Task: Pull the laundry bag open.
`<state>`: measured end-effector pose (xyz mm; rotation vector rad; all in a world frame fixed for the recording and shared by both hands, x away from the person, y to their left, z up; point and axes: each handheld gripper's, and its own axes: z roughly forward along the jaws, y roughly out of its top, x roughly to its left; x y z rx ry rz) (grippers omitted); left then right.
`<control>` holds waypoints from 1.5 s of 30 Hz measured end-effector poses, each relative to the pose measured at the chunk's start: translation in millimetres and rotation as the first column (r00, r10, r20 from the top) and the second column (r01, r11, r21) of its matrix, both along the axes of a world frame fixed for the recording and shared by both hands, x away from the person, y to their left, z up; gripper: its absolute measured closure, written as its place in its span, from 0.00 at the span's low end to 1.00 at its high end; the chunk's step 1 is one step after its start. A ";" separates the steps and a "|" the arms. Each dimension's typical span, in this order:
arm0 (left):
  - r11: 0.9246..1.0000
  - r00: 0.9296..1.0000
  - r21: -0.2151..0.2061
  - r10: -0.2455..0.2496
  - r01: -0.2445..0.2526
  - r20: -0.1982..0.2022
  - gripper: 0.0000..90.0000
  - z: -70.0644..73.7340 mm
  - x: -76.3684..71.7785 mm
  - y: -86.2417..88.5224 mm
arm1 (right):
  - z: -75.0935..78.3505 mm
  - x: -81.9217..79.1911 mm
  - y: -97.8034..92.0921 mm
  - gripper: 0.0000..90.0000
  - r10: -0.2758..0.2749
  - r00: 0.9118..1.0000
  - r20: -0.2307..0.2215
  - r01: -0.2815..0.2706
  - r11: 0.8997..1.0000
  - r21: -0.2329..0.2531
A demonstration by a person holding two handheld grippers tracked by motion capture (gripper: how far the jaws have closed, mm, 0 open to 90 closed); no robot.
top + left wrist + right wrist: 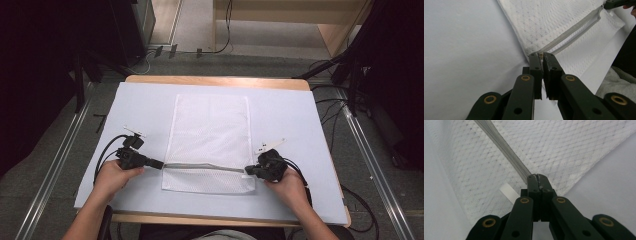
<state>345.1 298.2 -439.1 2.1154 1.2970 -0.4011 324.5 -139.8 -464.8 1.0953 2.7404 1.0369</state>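
Note:
A white mesh bag lies flat on the pale mat, with a grey zipper running across it near the front end. My left gripper is shut on the zipper's left end; in the left gripper view a small brass piece shows between the tips of the left gripper, and the zipper runs away to the upper right. My right gripper is shut on the zipper's right end. In the right gripper view the right gripper pinches the zipper beside a white fabric tab.
The pale mat covers most of a wooden table. Bare mat lies to both sides of the bag. Cables and dark stands are on the floor around the table. Each gripper trails a black cable.

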 end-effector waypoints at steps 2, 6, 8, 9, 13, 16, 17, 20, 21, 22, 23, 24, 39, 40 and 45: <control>1.000 1.000 -0.018 0.001 -0.001 0.005 0.91 0.3 0.8 1.5 | 0.5 1.1 -0.8 1.00 0.003 1.000 -0.012 -0.003 1.000 0.009; 0.999 0.999 -0.045 0.019 -0.016 0.047 0.79 3.4 0.5 3.3 | 5.7 1.8 -3.2 0.97 0.006 1.000 0.007 -0.006 0.999 0.049; 0.998 0.997 -0.049 0.029 -0.026 0.074 0.75 5.5 0.3 4.7 | 9.0 1.7 -4.2 0.94 -0.002 1.000 0.017 0.001 0.998 0.068; 0.998 0.995 -0.056 0.037 -0.032 0.091 0.74 6.7 0.4 5.7 | 9.6 2.0 -4.7 0.93 -0.002 1.000 0.024 0.001 0.997 0.075; 0.998 0.990 -0.040 0.050 -0.045 0.134 0.67 9.3 -0.3 5.5 | 12.5 3.5 -7.7 0.86 -0.016 0.999 0.031 0.012 0.992 0.123; 0.999 0.985 -0.027 0.049 -0.045 0.168 0.63 11.3 -0.3 5.7 | 15.4 4.0 -10.4 0.81 -0.029 0.999 0.041 0.023 0.987 0.157; 0.999 0.981 -0.020 0.052 -0.049 0.186 0.63 12.6 -0.7 5.5 | 15.9 4.1 -11.1 0.80 -0.031 0.998 0.046 0.023 0.987 0.160; 0.998 0.969 -0.006 0.054 -0.055 0.240 0.58 15.8 -1.3 7.3 | 17.9 5.1 -15.2 0.73 -0.049 0.997 0.063 0.037 0.983 0.178; 0.998 0.964 0.001 0.055 -0.057 0.261 0.55 16.7 -1.1 8.4 | 18.4 6.1 -17.2 0.70 -0.059 0.996 0.068 0.045 0.982 0.183; 0.998 0.959 0.003 0.063 -0.066 0.278 0.53 17.4 -1.1 9.0 | 18.6 7.0 -19.2 0.67 -0.067 0.995 0.072 0.053 0.980 0.190; 0.998 0.953 0.004 0.065 -0.070 0.295 0.52 18.1 -0.8 10.3 | 18.9 8.0 -21.3 0.65 -0.079 0.994 0.077 0.062 0.978 0.197; 0.997 0.949 0.001 0.073 -0.077 0.308 0.51 18.5 -0.6 11.6 | 19.4 9.0 -23.5 0.63 -0.092 0.992 0.082 0.074 0.977 0.201; 0.983 0.905 0.068 0.129 -0.170 0.406 0.45 16.6 9.4 35.7 | 20.4 21.4 -62.2 0.49 -0.237 0.960 0.149 0.197 0.950 0.243; 0.982 0.902 0.070 0.130 -0.174 0.411 0.44 16.3 9.9 37.5 | 19.9 22.0 -64.8 0.47 -0.248 0.957 0.151 0.207 0.947 0.245; 0.977 0.892 0.077 0.147 -0.198 0.428 0.42 15.2 11.2 43.8 | 16.8 26.0 -78.9 0.41 -0.306 0.941 0.146 0.263 0.931 0.254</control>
